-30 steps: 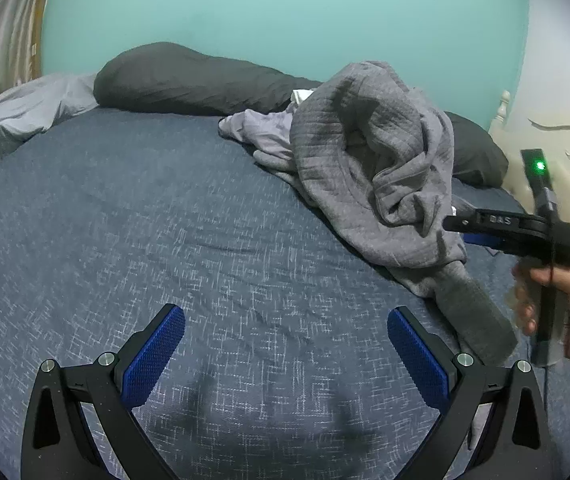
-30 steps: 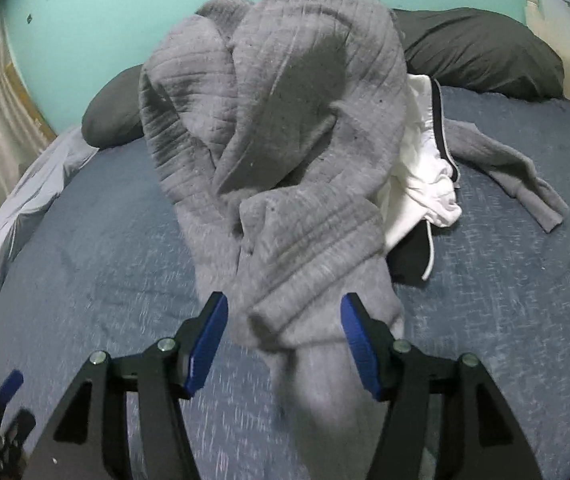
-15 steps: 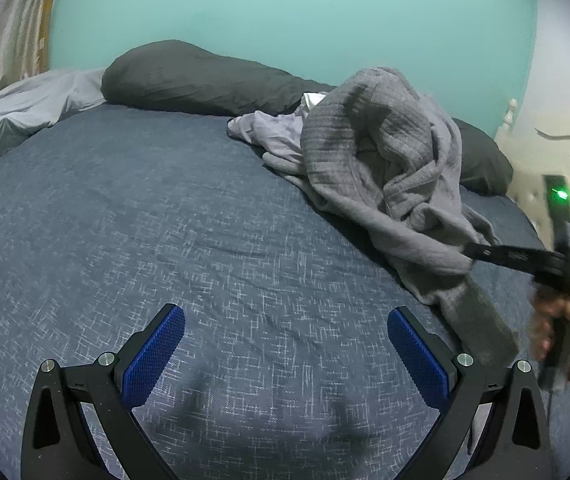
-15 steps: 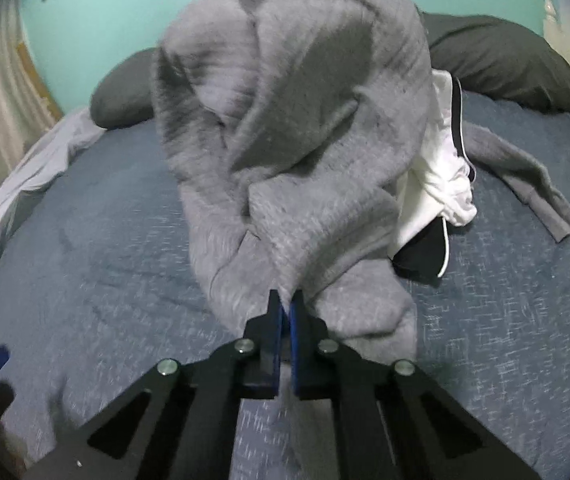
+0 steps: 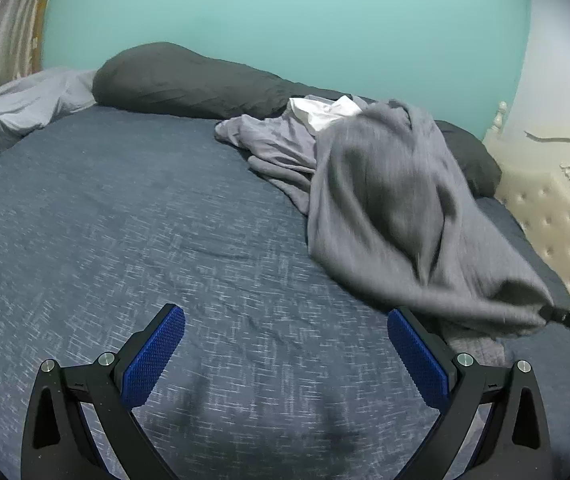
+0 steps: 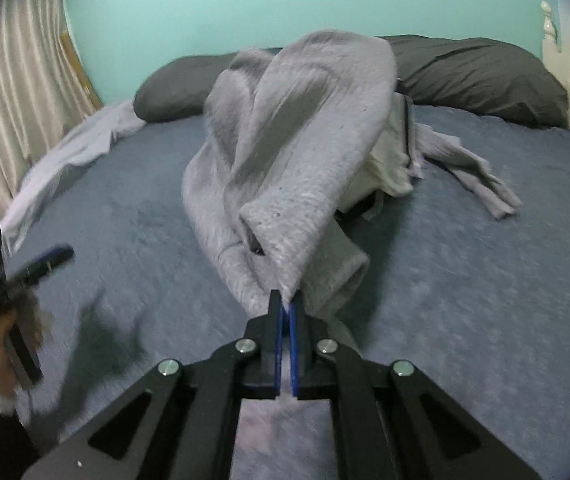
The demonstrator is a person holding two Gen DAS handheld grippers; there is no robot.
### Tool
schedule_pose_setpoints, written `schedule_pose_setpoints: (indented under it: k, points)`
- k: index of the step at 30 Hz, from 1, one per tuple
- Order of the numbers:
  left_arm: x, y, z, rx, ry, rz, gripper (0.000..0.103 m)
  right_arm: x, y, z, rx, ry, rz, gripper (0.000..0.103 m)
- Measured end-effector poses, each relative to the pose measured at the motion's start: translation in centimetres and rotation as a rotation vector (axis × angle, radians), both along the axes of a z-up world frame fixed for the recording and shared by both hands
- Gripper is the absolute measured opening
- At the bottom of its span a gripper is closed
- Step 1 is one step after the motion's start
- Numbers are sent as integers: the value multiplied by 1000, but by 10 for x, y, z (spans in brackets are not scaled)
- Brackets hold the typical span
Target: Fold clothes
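Grey ribbed-knit sweater (image 6: 297, 152): soft, heaped and creased, lying on the speckled blue bed sheet (image 6: 465, 300), its long axis running from the dark pillows (image 6: 481, 76) down to our right gripper (image 6: 285, 308). That gripper's blue-padded fingers are clamped together on one drawn-out corner of the knit. We hold the left gripper (image 5: 285, 356) with fingers spread wide over bare sheet, nothing between them.

Grey sweater (image 5: 397, 208) motion-blurred; right gripper (image 5: 547, 313) cut off by edge; white garment (image 6: 389, 160) mostly hidden under sweater
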State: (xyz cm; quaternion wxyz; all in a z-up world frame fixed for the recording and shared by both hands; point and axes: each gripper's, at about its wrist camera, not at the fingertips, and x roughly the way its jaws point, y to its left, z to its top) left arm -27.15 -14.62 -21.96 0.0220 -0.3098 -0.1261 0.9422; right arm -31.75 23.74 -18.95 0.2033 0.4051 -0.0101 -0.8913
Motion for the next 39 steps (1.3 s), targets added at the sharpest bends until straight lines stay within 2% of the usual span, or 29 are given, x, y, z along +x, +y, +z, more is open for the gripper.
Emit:
schedule_pose_setpoints:
  k: [6, 11, 13, 14, 15, 20, 25, 29, 31, 34, 36, 39]
  points:
    - [-1, 9, -2, -5, -1, -33, 103, 0, 34, -15, 70, -43, -79, 3]
    - [-2, 11, -4, -10, -1, -41, 103, 4, 35, 5, 71, 30, -160, 7]
    - [-2, 11, -4, -14, -2, -43, 103, 5, 26, 12, 52, 50, -136, 17]
    - [-2, 12, -4, -16, -3, -43, 103, 5, 21, 16, 42, 60, -124, 28]
    - [-2, 12, -4, -17, -4, -43, 103, 4, 15, 17, 41, 65, -106, 31]
    - [-2, 13, -5, -21, -1, -42, 103, -12, -37, 2, 56, 49, 6, 32]
    - [-3, 15, -8, -29, -10, -48, 103, -48, -80, -23, 84, -11, 14, 35]
    - [-5, 13, -10, -29, -13, -44, 103, -77, -93, -42, 108, -64, -70, 54]
    - [-5, 12, -10, -27, -14, -42, 103, -89, -95, -50, 114, -82, -111, 54]
    - [-6, 10, -11, -23, -17, -38, 103, -99, -100, -59, 161, -85, -106, 52]
    - [-6, 10, -13, -17, -25, -40, 103, -101, -100, -62, 189, -83, -95, 24]
    - [-6, 10, -14, -11, -30, -42, 103, -98, -89, -57, 148, -67, -89, 4]
